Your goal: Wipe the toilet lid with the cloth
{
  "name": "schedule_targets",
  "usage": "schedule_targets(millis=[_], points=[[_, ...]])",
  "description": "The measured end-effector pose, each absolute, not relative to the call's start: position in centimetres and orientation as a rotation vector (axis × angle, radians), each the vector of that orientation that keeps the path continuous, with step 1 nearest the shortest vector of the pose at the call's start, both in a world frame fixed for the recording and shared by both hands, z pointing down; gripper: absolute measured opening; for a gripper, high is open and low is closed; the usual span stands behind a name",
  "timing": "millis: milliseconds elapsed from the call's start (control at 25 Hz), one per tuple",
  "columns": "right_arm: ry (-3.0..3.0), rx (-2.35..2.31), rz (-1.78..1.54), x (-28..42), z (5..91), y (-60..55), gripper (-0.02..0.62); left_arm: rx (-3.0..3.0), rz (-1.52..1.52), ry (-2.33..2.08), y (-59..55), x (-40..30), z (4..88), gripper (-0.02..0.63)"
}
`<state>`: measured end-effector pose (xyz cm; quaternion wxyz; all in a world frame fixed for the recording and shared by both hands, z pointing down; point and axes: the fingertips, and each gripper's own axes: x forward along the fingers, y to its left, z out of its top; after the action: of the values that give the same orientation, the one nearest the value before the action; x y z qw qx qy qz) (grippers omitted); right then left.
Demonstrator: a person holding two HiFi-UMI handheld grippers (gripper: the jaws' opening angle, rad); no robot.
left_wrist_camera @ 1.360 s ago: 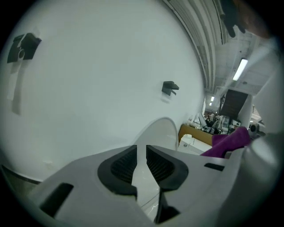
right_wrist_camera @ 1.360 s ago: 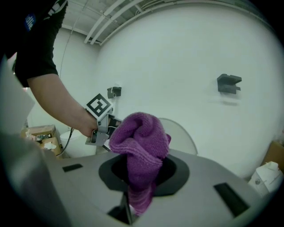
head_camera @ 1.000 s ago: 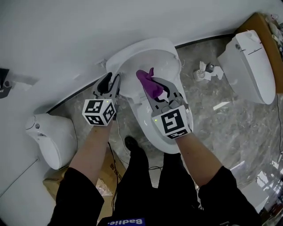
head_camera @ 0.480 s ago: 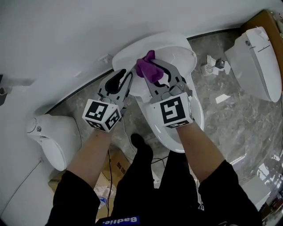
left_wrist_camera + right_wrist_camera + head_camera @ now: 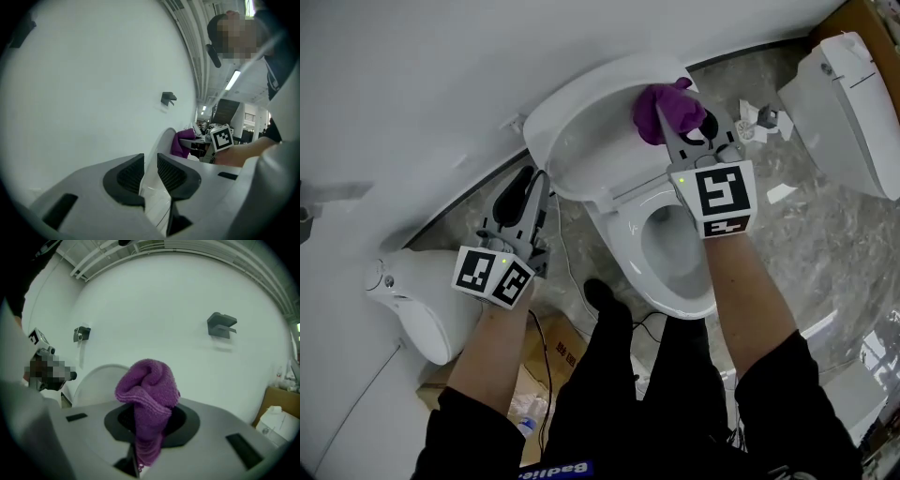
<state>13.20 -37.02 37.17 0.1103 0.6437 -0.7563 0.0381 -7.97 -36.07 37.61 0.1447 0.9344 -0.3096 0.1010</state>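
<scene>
The white toilet lid (image 5: pixel 581 122) stands raised against the wall, with the seat ring (image 5: pixel 628 220) open below it. My right gripper (image 5: pixel 680 122) is shut on a bunched purple cloth (image 5: pixel 661 117) and holds it against the lid's right part. In the right gripper view the cloth (image 5: pixel 147 390) sticks up out of the right gripper (image 5: pixel 150 420), and the lid (image 5: pixel 96 380) shows behind on the left. My left gripper (image 5: pixel 532 178) is at the lid's left edge. Its jaws have just been closing. The lid's rim (image 5: pixel 164 140) runs between the left gripper's (image 5: pixel 151 161) pads.
A second toilet (image 5: pixel 412 300) stands to the left and a third (image 5: pixel 853 103) at the far right. A small white fitting (image 5: pixel 750 122) lies on the marbled floor. A cardboard box (image 5: pixel 544 366) and a cable sit by the person's feet. The white wall is right behind the lid.
My right gripper has carried the cloth to the right across the lid. The left gripper has dropped toward the lid's lower left edge. The seat opening now shows.
</scene>
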Motion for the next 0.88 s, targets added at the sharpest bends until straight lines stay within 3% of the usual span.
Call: schedule_targets(millis=[880], points=[[-2.355, 1.702, 0.125, -4.7, 41.1, -36.1, 0.06, 2.709, 0.233, -0.879, -32.5, -16.3, 38.9, 0.025]])
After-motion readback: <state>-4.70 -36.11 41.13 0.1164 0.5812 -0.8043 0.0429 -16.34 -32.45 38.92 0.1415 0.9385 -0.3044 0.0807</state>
